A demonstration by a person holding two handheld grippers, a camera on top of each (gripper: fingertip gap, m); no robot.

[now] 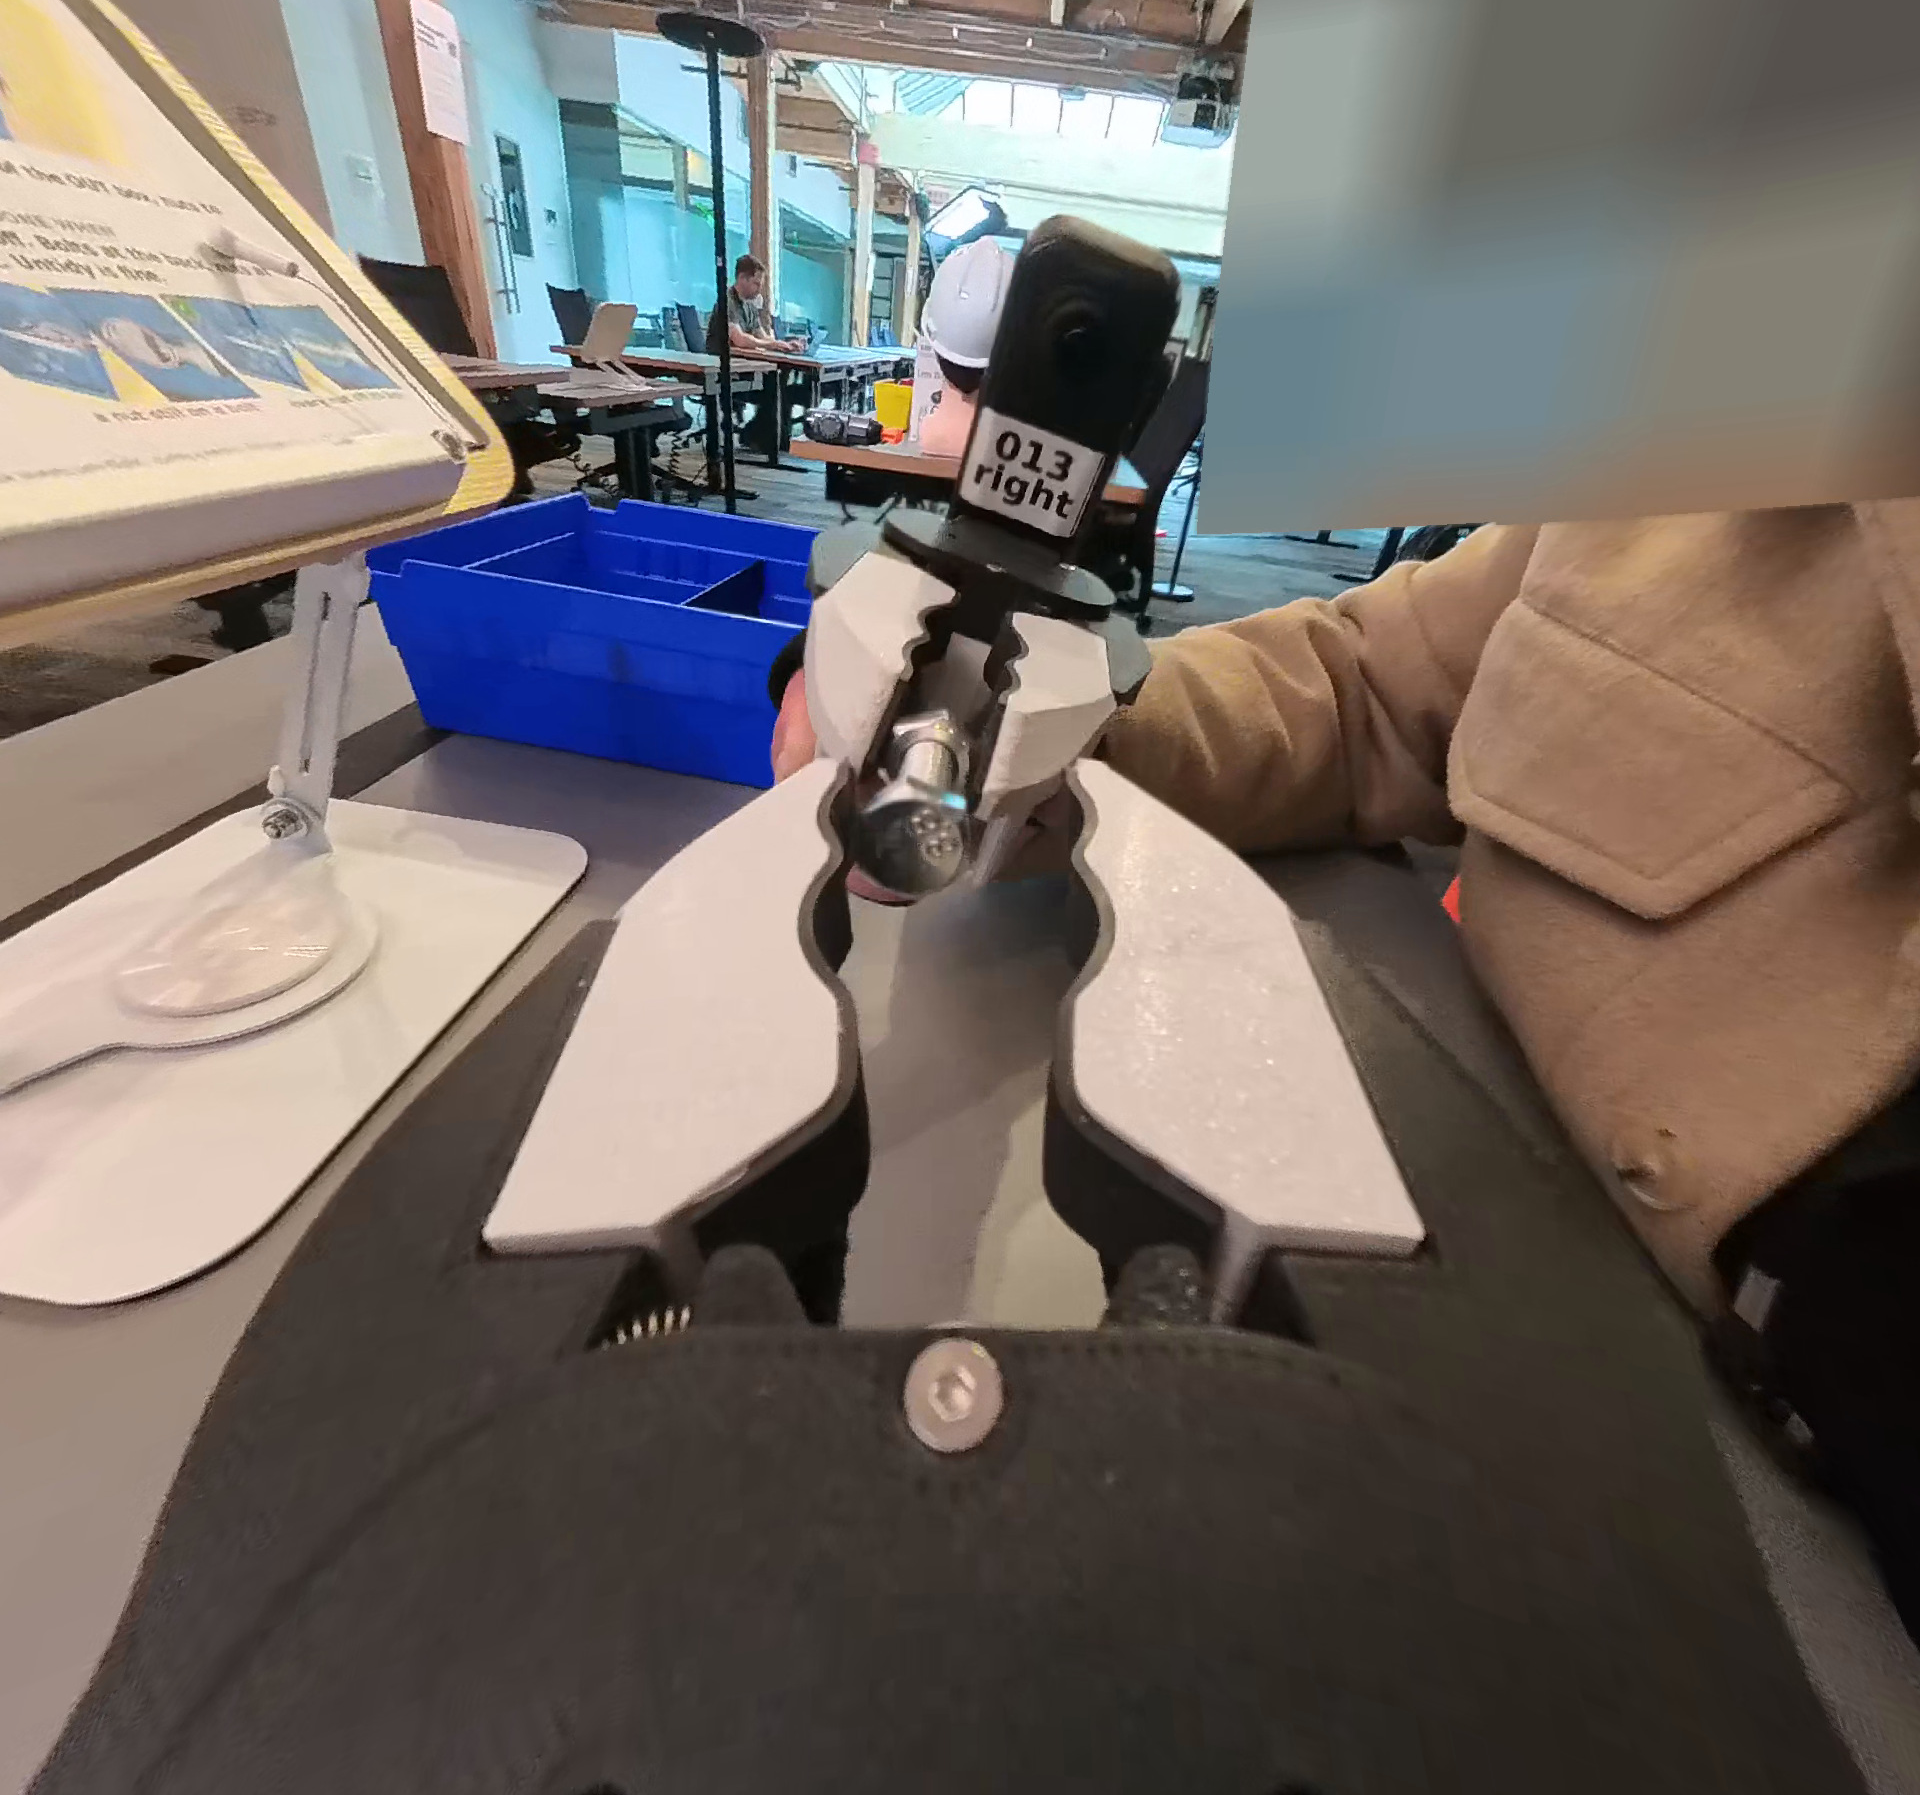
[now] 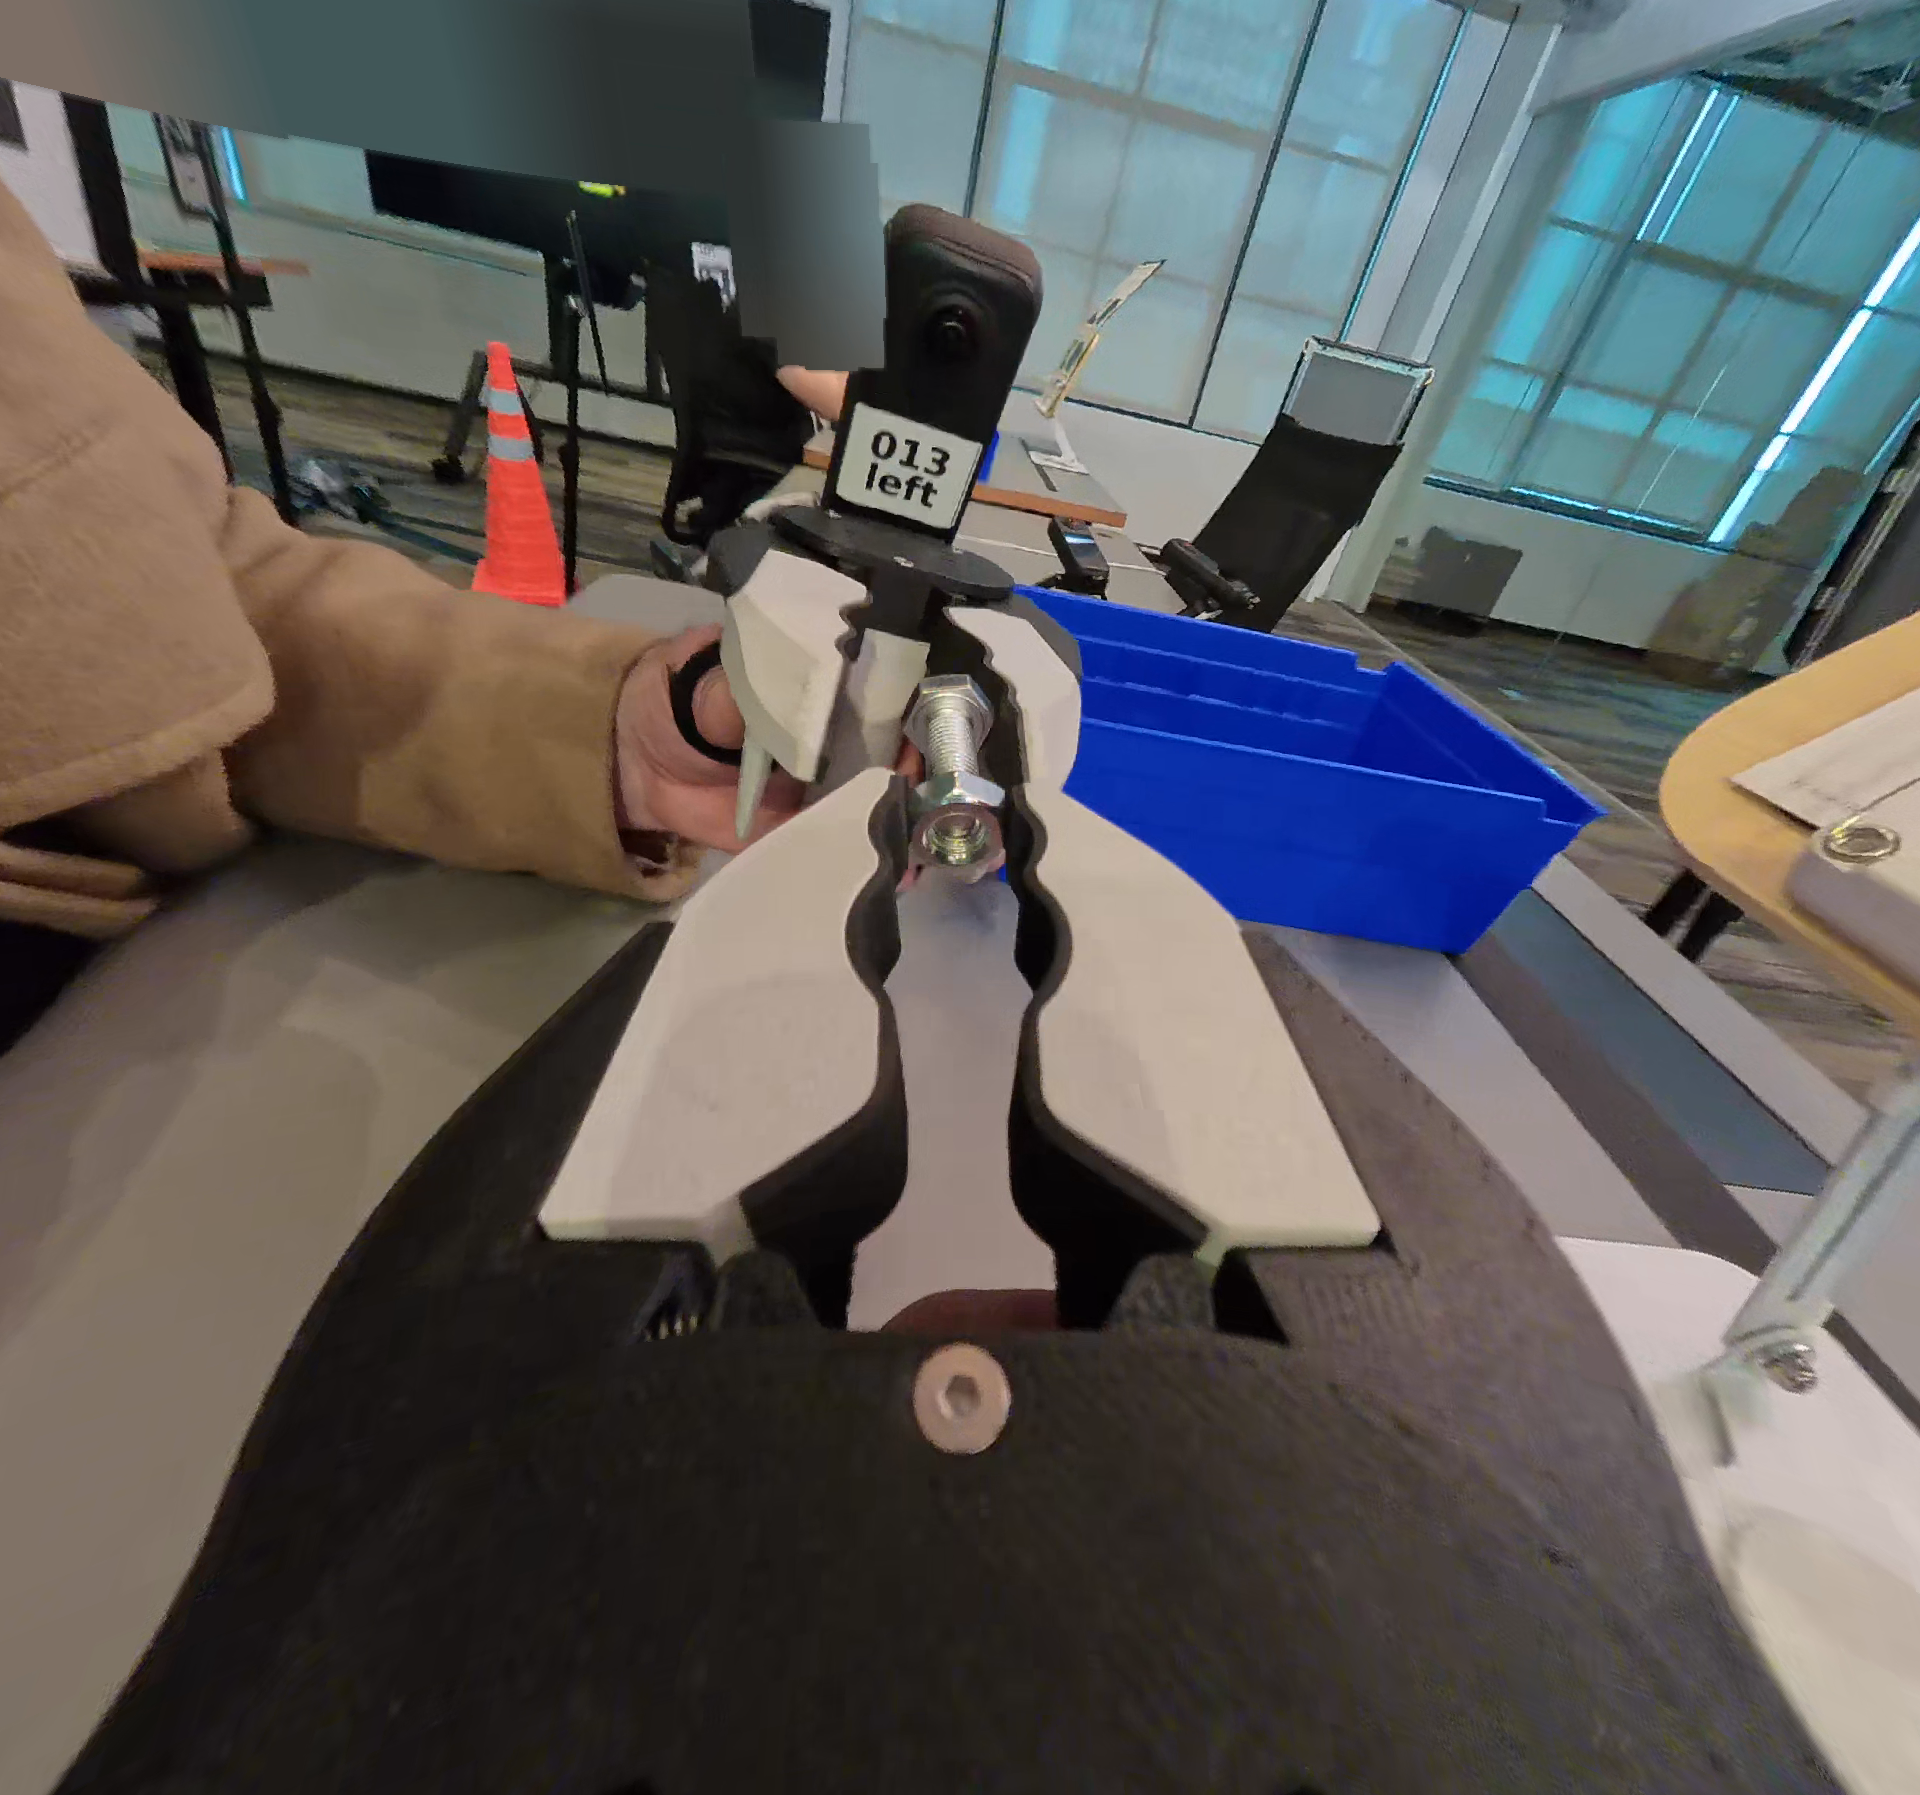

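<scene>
And there it was, dead centre of the left wrist view: the bolt [image 1: 912, 836], shiny head [image 1: 914, 846] facing the camera, carried above the grey table [image 1: 665, 810]. The right gripper [image 1: 925, 769] came in from the upper middle of the frame, clenched on the nut [image 1: 932, 732] threaded onto the bolt's shaft. The left gripper [image 1: 956, 800] stood released, its two white fingers [image 1: 707, 997] spread wider than the bolt head. The head sat between the tips, against the finger on the left of the frame, with a gap on the other side.

From the right wrist view it was the mirror story: the nut was pinched snugly between the near fingertips [image 2: 1049, 872] at centre frame, the threaded shaft ran away from the camera, and the bolt's head lay among the far gripper's parted fingers. A hand [image 2: 675, 769] in a tan sleeve [image 2: 416, 685] held that far gripper at middle left.

A blue bin [image 1: 582, 644] with dividers sat on the table behind the grippers, left of centre. At upper left, a printed sheet [image 1: 187, 291] leaned on a white stand [image 1: 312, 665] with a flat base [image 1: 395, 914]. An orange cone [image 2: 514, 498] stood on the floor, left of centre in the right wrist view.
</scene>
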